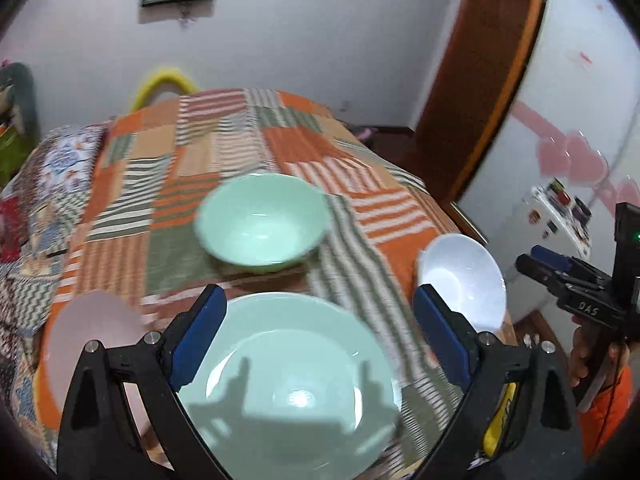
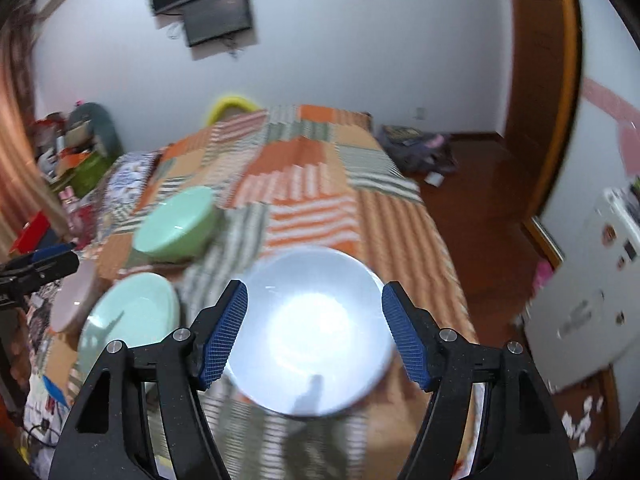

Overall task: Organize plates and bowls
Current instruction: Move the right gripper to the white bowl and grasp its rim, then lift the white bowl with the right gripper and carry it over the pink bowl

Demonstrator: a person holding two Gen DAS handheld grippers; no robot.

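Note:
A green plate (image 1: 288, 376) lies on the patchwork cloth right under my left gripper (image 1: 320, 336), which is open and empty above it. Beyond it sits a green bowl (image 1: 262, 222). A pink plate (image 1: 92, 344) lies at the left, a white bowl (image 1: 464, 280) at the right. In the right wrist view the white bowl (image 2: 316, 336) sits below my open, empty right gripper (image 2: 314, 332); the green bowl (image 2: 176, 226), green plate (image 2: 132, 316) and pink plate (image 2: 74, 300) are to its left.
The cloth-covered table (image 1: 224, 140) drops off at the right onto a wooden floor (image 2: 480, 216). A white fridge (image 1: 560, 216) stands at the right. Clutter (image 2: 72, 152) sits beyond the far left corner. The right gripper shows in the left wrist view (image 1: 568, 280).

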